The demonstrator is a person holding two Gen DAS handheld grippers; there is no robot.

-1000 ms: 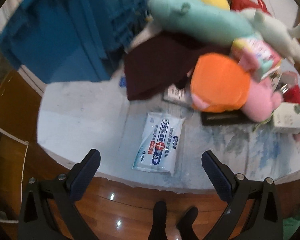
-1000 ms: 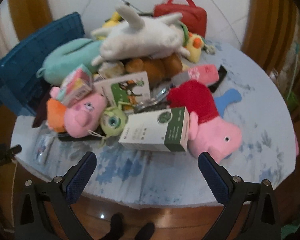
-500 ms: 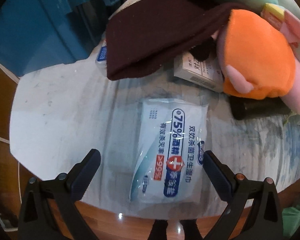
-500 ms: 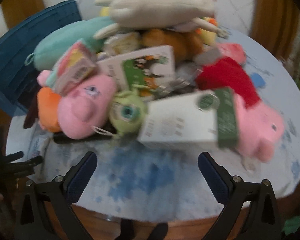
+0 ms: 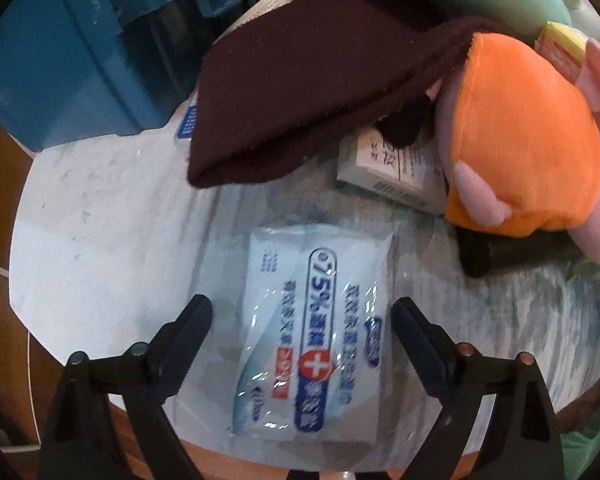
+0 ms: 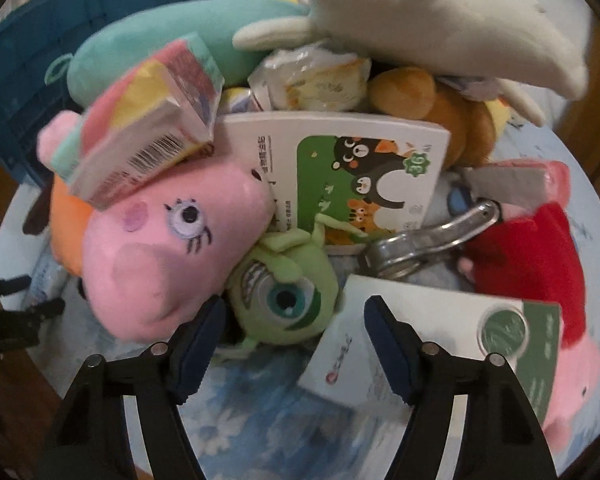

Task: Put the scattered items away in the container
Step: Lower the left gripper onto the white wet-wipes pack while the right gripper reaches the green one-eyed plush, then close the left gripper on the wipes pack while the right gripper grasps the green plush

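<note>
My left gripper (image 5: 302,312) is open, its fingers on either side of a blue-and-white wet-wipes pack (image 5: 316,328) lying flat near the table's front edge. My right gripper (image 6: 294,312) is open around a green one-eyed plush (image 6: 286,292), fingers close beside it. The blue crate (image 5: 64,40) stands at the table's far left and also shows in the right wrist view (image 6: 28,60). A pile of toys and boxes fills the table.
A maroon cloth (image 5: 312,92), an orange-and-pink plush (image 5: 528,152) and a small box (image 5: 396,172) lie beyond the wipes. A pink pig plush (image 6: 172,248), white-green boxes (image 6: 440,344), a metal tool (image 6: 424,248) and a red-dressed pig (image 6: 540,264) crowd the green plush.
Both grippers have moved forward and down: the left onto the wipes pack, the right up to the green plush. Both jaws have narrowed somewhat. Nothing has been gripped.
</note>
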